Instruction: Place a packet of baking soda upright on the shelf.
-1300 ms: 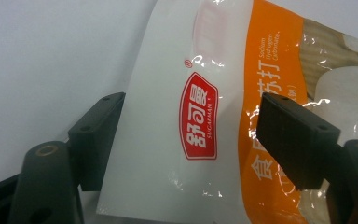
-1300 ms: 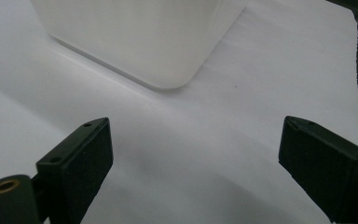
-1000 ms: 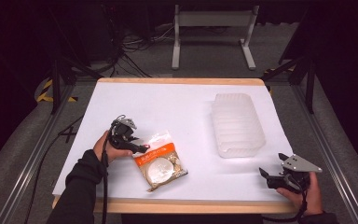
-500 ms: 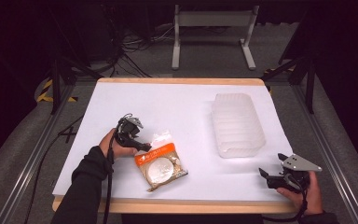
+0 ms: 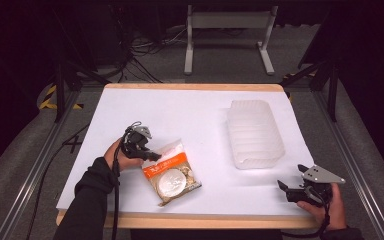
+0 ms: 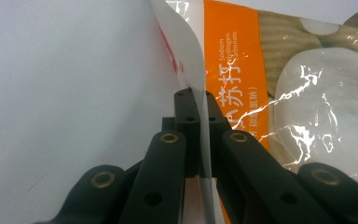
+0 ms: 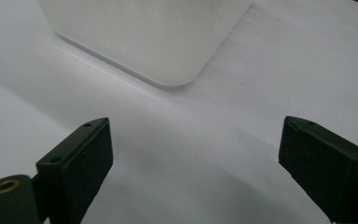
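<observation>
Baking-soda packet (image 5: 171,172) lay near the table's (image 5: 190,115) front edge, its white edge pinched by the left gripper (image 6: 196,105), whose jaws had just closed (film between them). Lift slowly, keeping the clamp firm. The right gripper (image 7: 193,154) rested released.

Snack packet (image 5: 171,173) lies front-left on the surface (image 5: 190,117); left claw (image 5: 150,156) at its left edge. Ribbed container (image 5: 254,132) sits right-centre, behind the right claw (image 5: 285,190) at the front-right corner.
</observation>
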`<state>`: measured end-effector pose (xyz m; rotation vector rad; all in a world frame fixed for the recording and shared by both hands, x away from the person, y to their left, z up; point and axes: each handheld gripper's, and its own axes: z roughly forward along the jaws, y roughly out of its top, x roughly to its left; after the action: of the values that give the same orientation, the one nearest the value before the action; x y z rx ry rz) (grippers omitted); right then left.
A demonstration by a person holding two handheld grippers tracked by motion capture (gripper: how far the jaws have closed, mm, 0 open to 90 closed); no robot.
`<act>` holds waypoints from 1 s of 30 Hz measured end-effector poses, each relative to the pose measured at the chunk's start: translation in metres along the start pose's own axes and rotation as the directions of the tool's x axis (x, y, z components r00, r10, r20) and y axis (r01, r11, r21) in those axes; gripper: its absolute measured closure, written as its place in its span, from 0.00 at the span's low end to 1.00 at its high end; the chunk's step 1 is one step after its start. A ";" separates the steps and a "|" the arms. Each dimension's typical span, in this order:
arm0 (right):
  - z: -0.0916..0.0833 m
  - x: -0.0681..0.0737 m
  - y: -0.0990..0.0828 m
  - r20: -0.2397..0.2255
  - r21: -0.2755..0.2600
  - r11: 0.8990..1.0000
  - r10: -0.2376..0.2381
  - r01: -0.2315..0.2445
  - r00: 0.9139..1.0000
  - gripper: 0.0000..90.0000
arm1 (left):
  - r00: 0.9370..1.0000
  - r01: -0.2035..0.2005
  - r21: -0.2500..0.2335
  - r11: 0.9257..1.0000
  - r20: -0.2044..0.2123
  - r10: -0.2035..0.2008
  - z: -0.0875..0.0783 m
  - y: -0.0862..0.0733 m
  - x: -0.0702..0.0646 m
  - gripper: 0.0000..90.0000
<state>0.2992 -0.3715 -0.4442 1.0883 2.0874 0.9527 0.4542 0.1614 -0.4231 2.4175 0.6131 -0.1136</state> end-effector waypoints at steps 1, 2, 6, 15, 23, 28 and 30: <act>0.000 0.000 0.000 0.000 0.000 1.000 0.002 -0.002 1.000 0.12 | 1.000 0.000 -0.010 1.000 0.005 0.000 -0.001 0.000 0.000 1.00; 0.000 0.000 0.000 0.001 0.000 1.000 0.003 -0.003 1.000 0.12 | 1.000 -0.005 -0.013 1.000 0.000 0.005 -0.001 0.000 -0.001 1.00; 0.000 0.000 0.000 0.000 -0.002 1.000 0.002 -0.002 1.000 0.12 | 1.000 -0.015 -0.043 0.999 -0.020 0.014 -0.005 0.000 -0.006 1.00; 0.000 0.000 0.000 0.003 -0.002 1.000 0.001 -0.001 1.000 0.12 | 0.991 -0.112 -0.199 0.974 -0.094 0.094 -0.033 0.002 -0.041 1.00; -0.001 -0.001 0.000 0.002 -0.005 1.000 0.005 -0.005 1.000 0.12 | 0.976 -0.202 -0.311 0.929 -0.140 0.165 -0.050 0.012 -0.081 1.00; -0.001 -0.001 0.000 0.002 -0.010 1.000 0.010 -0.010 1.000 0.12 | 0.968 -0.243 -0.358 0.902 -0.141 0.205 -0.056 0.016 -0.105 1.00; -0.001 -0.001 0.001 0.002 -0.011 1.000 0.010 -0.010 1.000 0.12 | 0.965 -0.257 -0.372 0.892 -0.138 0.221 -0.058 0.018 -0.114 1.00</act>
<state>0.2989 -0.3726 -0.4428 1.0945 2.0748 0.9656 0.3576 0.1384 -0.3410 2.0958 0.3320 0.2074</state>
